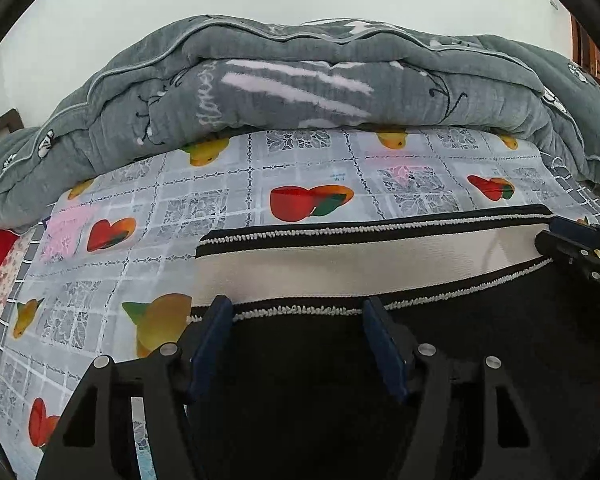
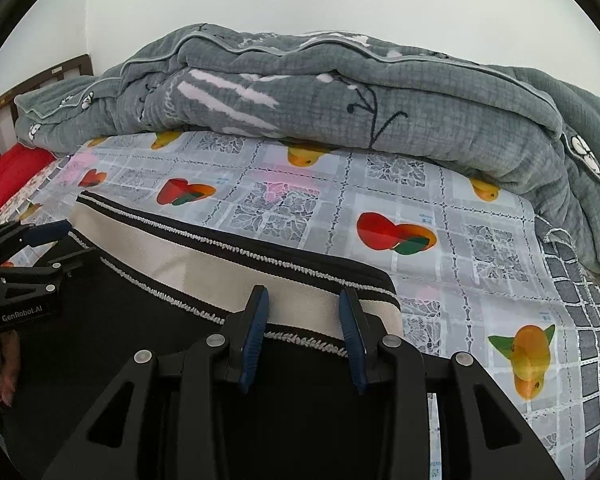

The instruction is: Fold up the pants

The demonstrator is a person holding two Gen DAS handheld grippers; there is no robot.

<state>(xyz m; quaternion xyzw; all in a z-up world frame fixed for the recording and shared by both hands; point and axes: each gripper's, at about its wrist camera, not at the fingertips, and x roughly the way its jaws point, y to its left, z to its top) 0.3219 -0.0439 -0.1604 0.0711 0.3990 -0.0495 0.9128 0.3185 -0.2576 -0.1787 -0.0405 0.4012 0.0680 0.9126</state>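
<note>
Black pants [image 1: 480,320] with a wide cream waistband [image 1: 360,256], edged in black-and-white trim, lie flat on a fruit-print bed sheet [image 1: 228,204]. My left gripper [image 1: 298,306] stands open over the waistband's left end, its blue-padded fingers resting at the lower trim with flat fabric between them. My right gripper [image 2: 303,294] is open over the waistband's [image 2: 204,264] right end, its fingers narrower apart and cream band showing between them. Each gripper also shows in the other view: the right gripper [image 1: 550,232] at the right edge and the left gripper [image 2: 74,240] at the left edge.
A rolled grey quilt [image 2: 340,92] fills the far side of the bed. A red pillow [image 2: 16,168] lies at the far left by a dark wooden headboard [image 2: 60,68]. Part of a person's hand [image 2: 8,380] shows at the lower left.
</note>
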